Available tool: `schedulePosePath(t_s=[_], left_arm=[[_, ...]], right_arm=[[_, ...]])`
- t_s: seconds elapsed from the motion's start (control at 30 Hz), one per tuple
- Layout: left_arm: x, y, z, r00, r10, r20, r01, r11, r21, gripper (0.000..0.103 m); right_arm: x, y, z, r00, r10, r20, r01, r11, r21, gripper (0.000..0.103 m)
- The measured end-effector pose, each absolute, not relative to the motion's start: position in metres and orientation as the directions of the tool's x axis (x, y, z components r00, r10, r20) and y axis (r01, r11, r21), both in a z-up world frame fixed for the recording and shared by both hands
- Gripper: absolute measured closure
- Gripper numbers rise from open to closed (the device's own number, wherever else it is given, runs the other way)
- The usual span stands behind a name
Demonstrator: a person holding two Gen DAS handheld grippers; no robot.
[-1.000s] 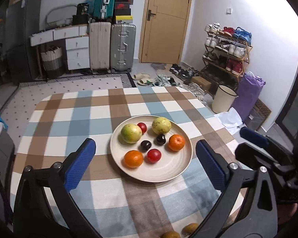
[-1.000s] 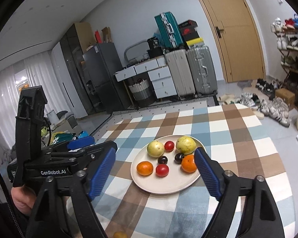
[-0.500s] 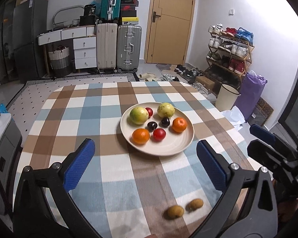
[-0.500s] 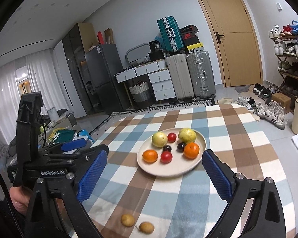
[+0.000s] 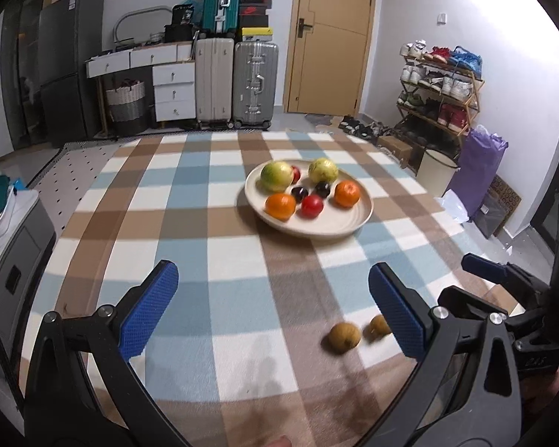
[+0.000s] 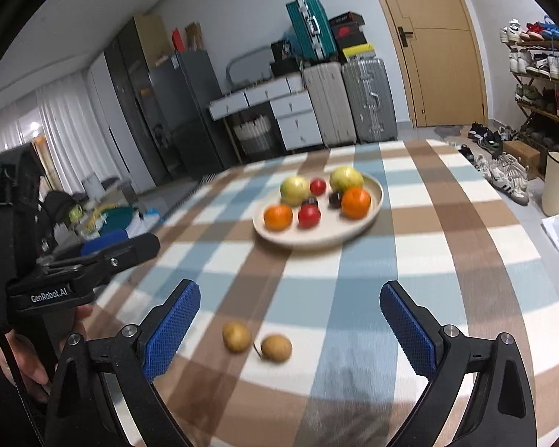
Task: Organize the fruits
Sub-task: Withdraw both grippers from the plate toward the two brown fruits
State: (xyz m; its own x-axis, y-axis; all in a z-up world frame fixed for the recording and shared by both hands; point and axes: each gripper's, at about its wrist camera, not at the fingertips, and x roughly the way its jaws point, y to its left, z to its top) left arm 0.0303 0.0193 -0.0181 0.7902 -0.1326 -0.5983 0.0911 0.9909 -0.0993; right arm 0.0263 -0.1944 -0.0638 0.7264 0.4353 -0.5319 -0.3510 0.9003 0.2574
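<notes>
Looking across the checked tablecloth (image 5: 190, 201) from its left edge to its right.

Holding the left gripper (image 5: 272, 307) over the near left part of the cloth, blue pads spread wide with nothing between them, probably kept ready rather than committed to any fruit. Showing too in the right wrist view at the left edge of the table (image 6: 104, 249), gripped by a hand (image 6: 22, 357) from below.

Sitting loose near the near edge, just right of centre: two small brown fruits (image 5: 344, 336) (too blurred to name with confidence), lying just beside each other and well apart from everything else. Apparently being the only fruits not yet gathered, so likely the next things to be collected.

Resting toward the far right of the cloth: a cream plate (image 5: 339, 225) carrying two yellow-green fruits (image 5: 277, 176), two oranges (image 5: 280, 206), two red fruits (image 5: 312, 205) and two dark plums (image 5: 300, 193), laid out in loose pairs, seemingly serving as the gathering place for the task.

Hovering over the near right part of the cloth: the right gripper (image 6: 290, 314), jaws standing at their widest and empty, with the brown pair (image 6: 257, 342) lying ahead between the finger lines (a stance suited to closing on one of them, judging by the alignment).
</notes>
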Motion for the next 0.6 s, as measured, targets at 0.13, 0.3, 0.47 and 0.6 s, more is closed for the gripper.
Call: schedulePosePath(t_s=[0.13,0.3,0.47,0.6], left_arm=[[0.023,0.022,-0.037,0.771,-0.144,-0.621,0.086,0.989,-0.122,0.001],[0.018,0.025,-0.061,0.743,-0.156,-0.650,0.071,0.985,-0.155,0.001],[0.019,0.029,-0.080,0.719,-0.151,-0.679,0.046,0.984,-0.170,0.001],[0.021,0.030,-0.087,0.709,-0.157,-0.688,0.042,0.982,-0.182,0.001]], right_arm=[[0.020,-0.189,-0.079,0.696,0.423,-0.580,-0.347,0.905,0.244,0.004],[0.019,-0.189,-0.092,0.665,0.423,-0.616,-0.334,0.905,0.261,0.004],[0.025,-0.185,-0.103,0.613,0.443,-0.654,-0.334,0.896,0.293,0.004],[0.030,-0.183,-0.106,0.598,0.442,-0.668,-0.326,0.896,0.302,0.006]])
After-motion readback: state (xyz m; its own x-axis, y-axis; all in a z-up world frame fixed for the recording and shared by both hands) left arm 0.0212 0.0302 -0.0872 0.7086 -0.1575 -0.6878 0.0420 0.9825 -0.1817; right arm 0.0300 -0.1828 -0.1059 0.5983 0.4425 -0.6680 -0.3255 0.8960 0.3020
